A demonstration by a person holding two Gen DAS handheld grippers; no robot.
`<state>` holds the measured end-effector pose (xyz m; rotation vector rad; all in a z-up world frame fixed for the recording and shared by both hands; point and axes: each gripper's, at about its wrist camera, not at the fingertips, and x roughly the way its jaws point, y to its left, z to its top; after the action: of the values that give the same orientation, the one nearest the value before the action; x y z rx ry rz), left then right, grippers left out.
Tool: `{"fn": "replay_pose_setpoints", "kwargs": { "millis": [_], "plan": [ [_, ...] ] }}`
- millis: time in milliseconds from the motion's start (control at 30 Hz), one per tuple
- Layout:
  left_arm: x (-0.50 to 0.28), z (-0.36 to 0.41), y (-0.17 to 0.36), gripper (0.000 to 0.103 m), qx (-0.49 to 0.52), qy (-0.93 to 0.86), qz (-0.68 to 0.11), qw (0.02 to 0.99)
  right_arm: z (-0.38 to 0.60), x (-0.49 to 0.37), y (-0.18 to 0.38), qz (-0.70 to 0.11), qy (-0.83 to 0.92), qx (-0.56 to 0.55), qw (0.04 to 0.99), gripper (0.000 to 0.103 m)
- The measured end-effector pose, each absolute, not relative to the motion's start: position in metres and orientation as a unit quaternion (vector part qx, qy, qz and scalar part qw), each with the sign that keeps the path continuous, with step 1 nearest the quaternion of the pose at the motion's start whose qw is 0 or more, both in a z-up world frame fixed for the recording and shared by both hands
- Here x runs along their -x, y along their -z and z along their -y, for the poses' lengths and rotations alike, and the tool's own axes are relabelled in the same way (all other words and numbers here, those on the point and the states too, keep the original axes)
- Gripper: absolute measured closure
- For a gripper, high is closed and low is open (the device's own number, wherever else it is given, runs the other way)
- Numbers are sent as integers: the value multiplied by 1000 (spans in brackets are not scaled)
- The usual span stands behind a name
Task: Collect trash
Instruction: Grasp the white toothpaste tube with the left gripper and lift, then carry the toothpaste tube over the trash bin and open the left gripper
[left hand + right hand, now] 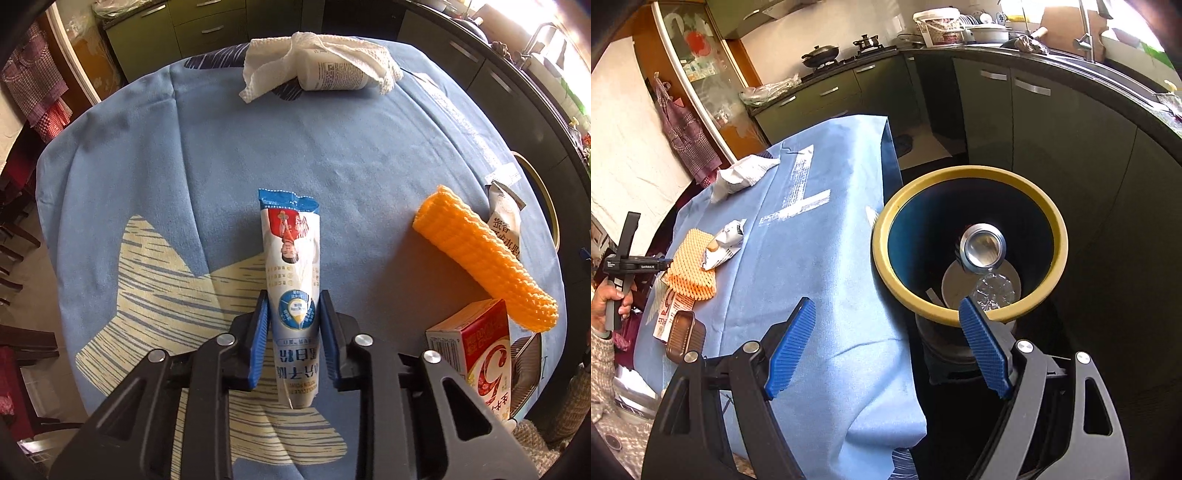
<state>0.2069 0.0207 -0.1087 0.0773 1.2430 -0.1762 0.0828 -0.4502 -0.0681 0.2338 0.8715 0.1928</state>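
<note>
- Left wrist view: the left gripper (293,334) has its blue pads clamped on a white and blue packet (292,280), one pad on each side, the packet pointing away over the blue tablecloth (332,140).
- Far side of the table: a white bottle (332,72) lies on its side, wrapped in a white paper towel (273,62).
- To the right, an orange foam net (484,254) lies slanted, with a small grey wrapper (504,218) just behind it.
- Near right, a red and white carton (484,354) stands by the table edge.
- Right wrist view: the right gripper (886,347) is spread wide with nothing between its pads, hovering over the table's edge.
- Just beyond its right pad sits the bin (886,266) with a yellow rim, beside the table.
- Inside the bin: a metal can (982,247), a crumpled clear plastic piece (993,290) and a white disc (955,284).
- Far left, a hand (607,299) holds the other gripper's handle near the foam net and wrapper.
</note>
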Motion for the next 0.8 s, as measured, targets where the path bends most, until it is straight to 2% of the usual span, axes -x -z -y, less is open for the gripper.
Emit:
{"fn": "replay_pose_setpoints", "kwargs": {
  "millis": [200,367,600,800],
  "plan": [
    [-194,-15,80,80,-50,94,-555,825,452,-75,60,-405,-88,-121,902,24],
    [-177,25,35,80,-79,140,-517,841,464,-66,54,-392,-62,-132,908,24],
    [-169,163,-1,79,-140,283,-489,813,492,-48,55,-377,-15,-155,913,24],
    [-192,304,20,77,-188,364,-502,762,513,-28,57,-363,8,-172,916,23]
  ]
}}
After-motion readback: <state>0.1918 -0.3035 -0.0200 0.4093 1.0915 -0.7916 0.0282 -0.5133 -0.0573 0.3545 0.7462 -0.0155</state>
